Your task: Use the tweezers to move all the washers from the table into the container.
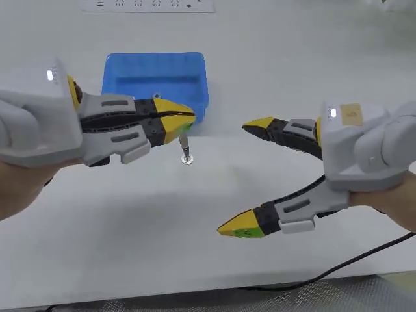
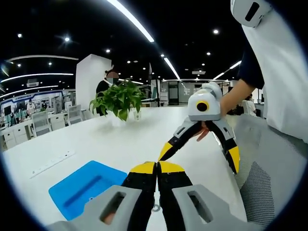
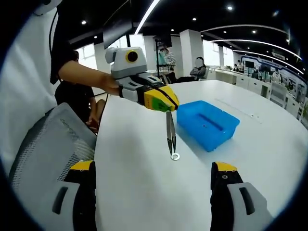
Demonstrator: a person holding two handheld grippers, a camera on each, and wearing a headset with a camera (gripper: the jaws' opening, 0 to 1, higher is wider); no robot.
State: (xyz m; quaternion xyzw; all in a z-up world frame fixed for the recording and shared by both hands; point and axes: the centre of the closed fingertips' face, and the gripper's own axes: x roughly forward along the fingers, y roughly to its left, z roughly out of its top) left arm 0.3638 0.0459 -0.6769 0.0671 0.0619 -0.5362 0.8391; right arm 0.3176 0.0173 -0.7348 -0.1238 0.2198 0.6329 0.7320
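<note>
Jaws of left gripper (image 1: 185, 120) pinch vertical tweezers (image 1: 184, 144); right gripper (image 1: 234, 177) jaws spread wide.

Nothing legible: no text, brand or no. can be read. Tan sticker (image 1: 351, 114) atop right gripper (image 1: 233, 177): print too small. Power strip (image 1: 148, 5), far side: marks illegible. Wall signs (image 2: 29, 96), far left bkgd in left gripper view: blurred.

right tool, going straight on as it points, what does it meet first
Probably the tweezers held by the left tool, tips by a washer on the table, nearly dead ahead between the right tool's open jaws. The blue container sits beyond, to one side. Depth is hard to judge.
</note>
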